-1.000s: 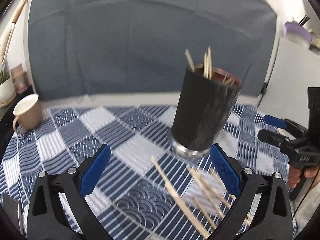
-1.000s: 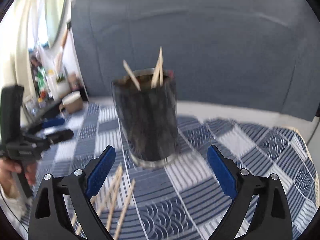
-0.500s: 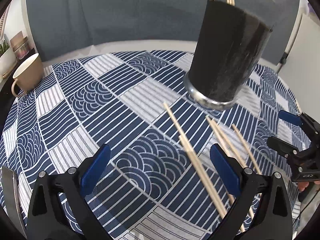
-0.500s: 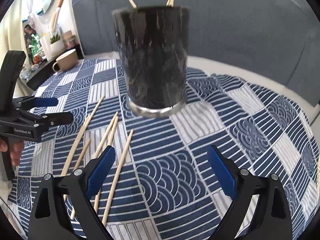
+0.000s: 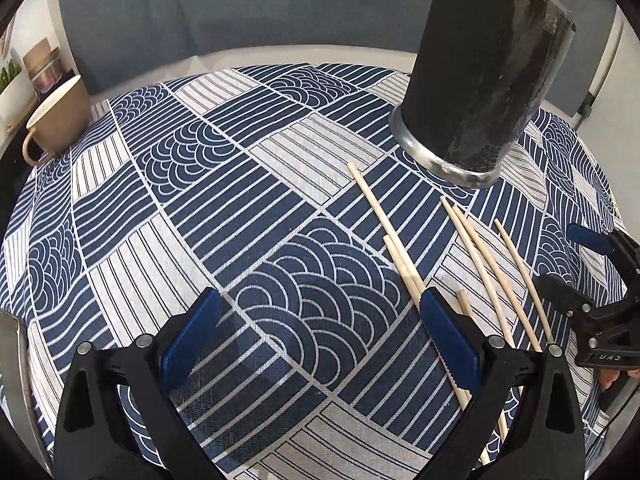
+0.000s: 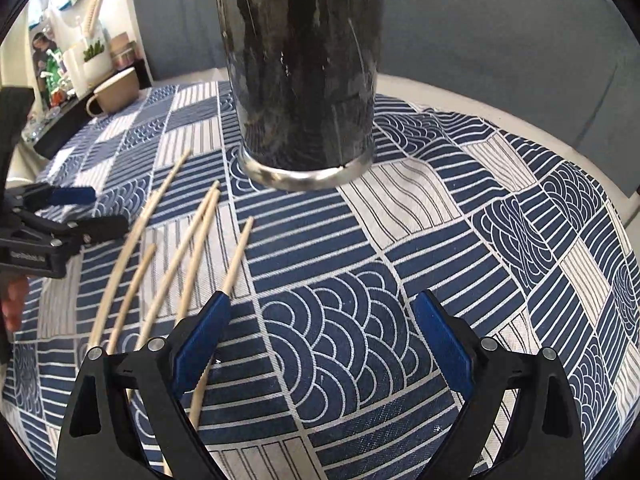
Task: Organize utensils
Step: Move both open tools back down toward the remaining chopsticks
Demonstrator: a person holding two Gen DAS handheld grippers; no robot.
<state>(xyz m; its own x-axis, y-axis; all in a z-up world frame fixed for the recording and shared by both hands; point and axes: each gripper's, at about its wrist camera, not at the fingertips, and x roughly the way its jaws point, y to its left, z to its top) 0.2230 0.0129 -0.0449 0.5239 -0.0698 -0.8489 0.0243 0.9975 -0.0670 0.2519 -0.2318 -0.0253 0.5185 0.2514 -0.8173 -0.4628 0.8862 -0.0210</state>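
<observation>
A tall black holder (image 5: 484, 76) (image 6: 304, 80) with a silver base stands upright on the blue-and-white patterned tablecloth (image 5: 240, 208) (image 6: 460, 240). Several wooden chopsticks (image 5: 386, 236) (image 6: 200, 240) lie loose on the cloth in front of it. My left gripper (image 5: 318, 322) hovers open low over the cloth, its right finger just over two of the sticks. My right gripper (image 6: 322, 326) is open too, with a stick running under its left finger. Nothing sits between either pair of fingers. The holder's top is cut off in both views.
A beige mug (image 5: 60, 116) (image 6: 116, 94) sits at the cloth's far left edge. Beyond it a shelf carries jars and a plant pot (image 6: 94, 56). A grey-blue sofa back (image 5: 240, 8) rises behind the table. A hand (image 6: 14, 300) grips the left tool.
Both grippers have dropped lower and closer to the cloth and tilted down. The holder has slid up out of frame and the chopsticks now lie near the fingertips. Both stay open.
</observation>
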